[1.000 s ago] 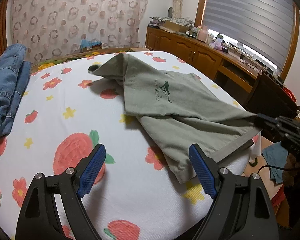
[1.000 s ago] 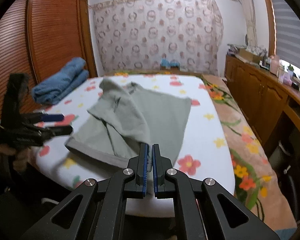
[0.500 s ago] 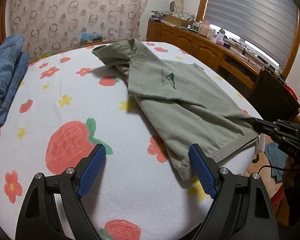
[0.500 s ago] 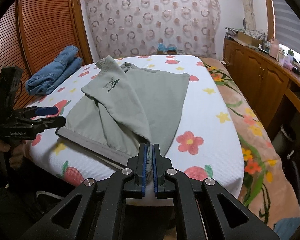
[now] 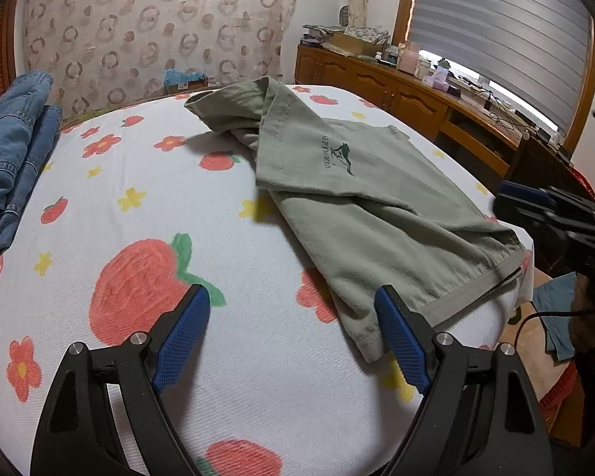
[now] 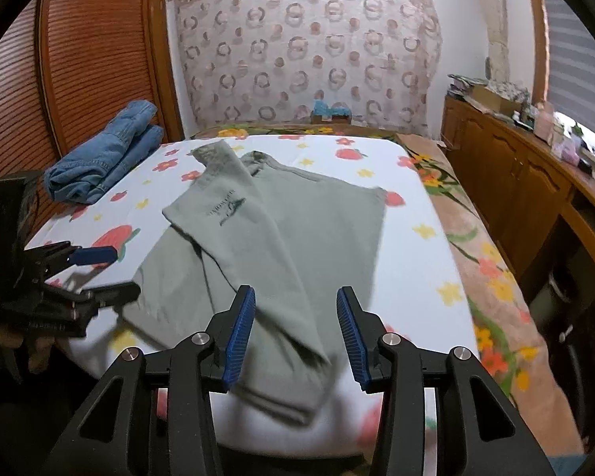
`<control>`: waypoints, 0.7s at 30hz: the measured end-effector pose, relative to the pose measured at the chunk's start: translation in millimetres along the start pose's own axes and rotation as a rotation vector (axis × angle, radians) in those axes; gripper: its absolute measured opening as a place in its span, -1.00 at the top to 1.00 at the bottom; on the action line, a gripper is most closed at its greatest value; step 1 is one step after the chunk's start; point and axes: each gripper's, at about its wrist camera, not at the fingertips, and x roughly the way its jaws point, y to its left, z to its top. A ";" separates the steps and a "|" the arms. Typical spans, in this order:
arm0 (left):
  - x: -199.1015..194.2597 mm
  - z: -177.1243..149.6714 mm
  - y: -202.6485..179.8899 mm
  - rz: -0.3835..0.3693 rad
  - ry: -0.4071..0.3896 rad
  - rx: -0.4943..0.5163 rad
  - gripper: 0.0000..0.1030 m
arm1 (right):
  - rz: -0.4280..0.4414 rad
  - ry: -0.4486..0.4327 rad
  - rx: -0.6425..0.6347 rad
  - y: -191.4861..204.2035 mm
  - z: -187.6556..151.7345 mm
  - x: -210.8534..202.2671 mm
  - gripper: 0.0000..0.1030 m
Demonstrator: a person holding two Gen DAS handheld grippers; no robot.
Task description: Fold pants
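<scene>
Left wrist view: folded denim jeans (image 5: 12, 158) lie at the far left of the flower-print bedsheet (image 5: 146, 214). Left gripper (image 5: 293, 337) hovers angled down, jaws spread wide and empty, its right finger just beside the green pants (image 5: 361, 202) hem.

Right wrist view: right gripper (image 6: 295, 331) jaws opening; the soft pants' near corner lies between them, unpinched, on the sheet.

Folded blue jeans (image 6: 103, 166) at the far left of the flower-printed bedsheet (image 5: 146, 214); ring-patterned curtain (image 6: 305, 47) behind; cluttered wooden sideboard (image 5: 396, 91) below the window blind (image 5: 503, 27).
</scene>
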 end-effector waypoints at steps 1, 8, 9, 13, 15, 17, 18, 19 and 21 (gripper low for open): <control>-0.1 -0.1 0.0 -0.001 0.000 -0.001 -0.66 | 0.020 0.014 -0.022 8.4 6.8 14.1 0.13; -3.6 -0.8 6.4 -0.011 0.001 -0.027 -0.66 | 0.062 0.077 -0.051 18.8 15.2 56.3 0.13; -4.3 -1.0 7.8 -0.013 0.002 -0.031 -0.66 | 0.062 0.090 -0.052 19.0 14.9 62.0 0.13; -9.3 -1.1 13.4 -0.012 -0.007 -0.044 -0.66 | 0.045 0.101 -0.060 17.3 12.0 70.4 0.01; -12.8 -0.3 16.1 -0.008 -0.021 -0.052 -0.66 | 0.043 0.087 -0.065 18.6 9.9 70.3 -0.05; -16.7 1.1 19.2 -0.008 -0.035 -0.060 -0.66 | 0.033 0.069 -0.078 20.2 6.6 69.8 -0.10; -18.5 1.3 20.5 -0.005 -0.041 -0.064 -0.66 | 0.023 0.060 -0.074 23.5 4.5 69.8 -0.14; -19.8 1.7 22.0 -0.004 -0.046 -0.068 -0.66 | 0.023 0.060 -0.074 23.5 4.5 69.8 -0.16; -22.4 1.7 25.2 -0.003 -0.054 -0.076 -0.66 | 0.027 0.056 -0.062 21.8 4.5 69.9 -0.19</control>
